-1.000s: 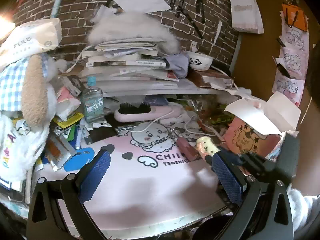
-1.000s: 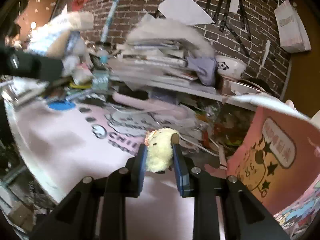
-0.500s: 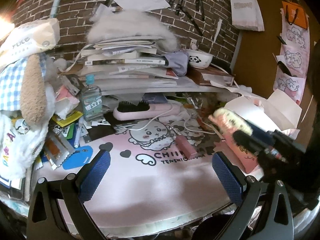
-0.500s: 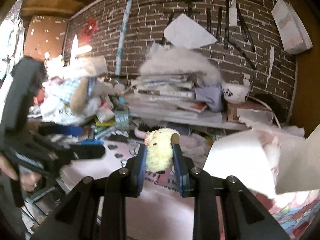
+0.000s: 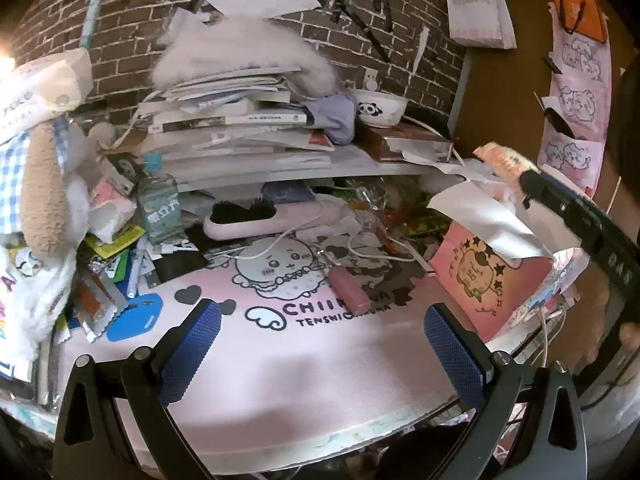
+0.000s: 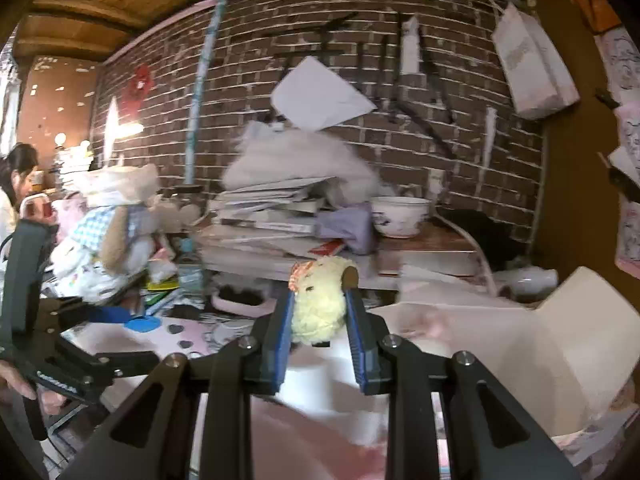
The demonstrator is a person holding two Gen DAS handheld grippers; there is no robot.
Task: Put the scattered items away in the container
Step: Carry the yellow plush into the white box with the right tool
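Right tongs [image 6: 318, 312]: clenched on a yellow plush toy [image 6: 319, 300], raised above the open pink box [image 5: 490, 276].
Left tongs [image 5: 320, 344]: released, empty, above the pink surface [image 5: 280, 368].
Pink eraser-like block [image 5: 348, 289]: lying on that surface, near the box.

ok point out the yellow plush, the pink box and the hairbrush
yellow plush [image 6: 318, 304]: right wrist view, fuzzy body
pink box [image 5: 486, 280]: left wrist view, printed front wall
hairbrush [image 5: 244, 214]: left wrist view, black bristles
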